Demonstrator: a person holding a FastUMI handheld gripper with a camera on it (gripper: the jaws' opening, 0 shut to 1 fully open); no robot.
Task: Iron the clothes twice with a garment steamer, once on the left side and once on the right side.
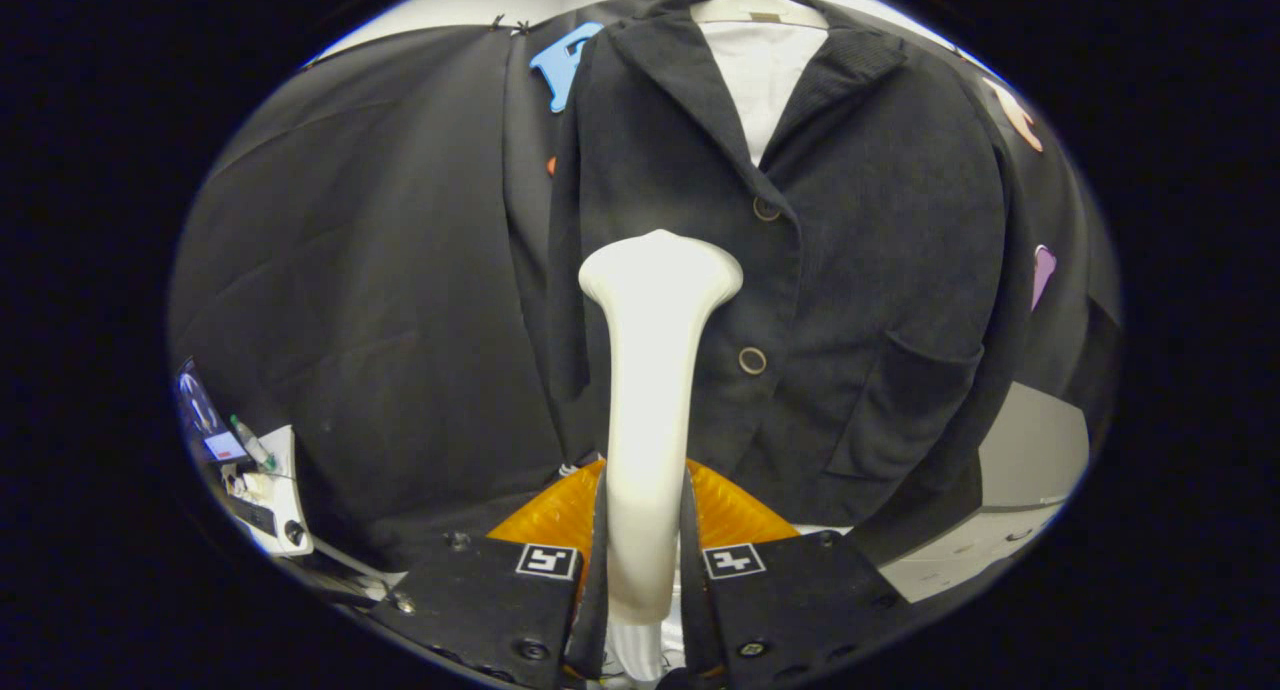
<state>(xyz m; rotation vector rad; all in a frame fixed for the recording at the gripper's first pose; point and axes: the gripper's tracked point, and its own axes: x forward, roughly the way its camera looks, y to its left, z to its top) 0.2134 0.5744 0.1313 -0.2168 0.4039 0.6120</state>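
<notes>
A dark jacket (850, 270) hangs on a pale hanger (755, 5) against the booth wall, over a white shirt (762, 80). Two round buttons (752, 360) run down its front. My gripper (645, 540) is shut on the white garment steamer (650, 390), both fingers pressing its handle. The steamer stands upright between the fingers, and its wide head (660, 270) sits in front of the jacket's left front panel, level with the gap between the two buttons. Whether the head touches the cloth I cannot tell.
An orange ribbed object (740, 510) lies just beyond the fingers, below the jacket hem. A white unit with small items (265, 490) stands low to the left. A pale surface (1030, 450) shows past the jacket's right sleeve.
</notes>
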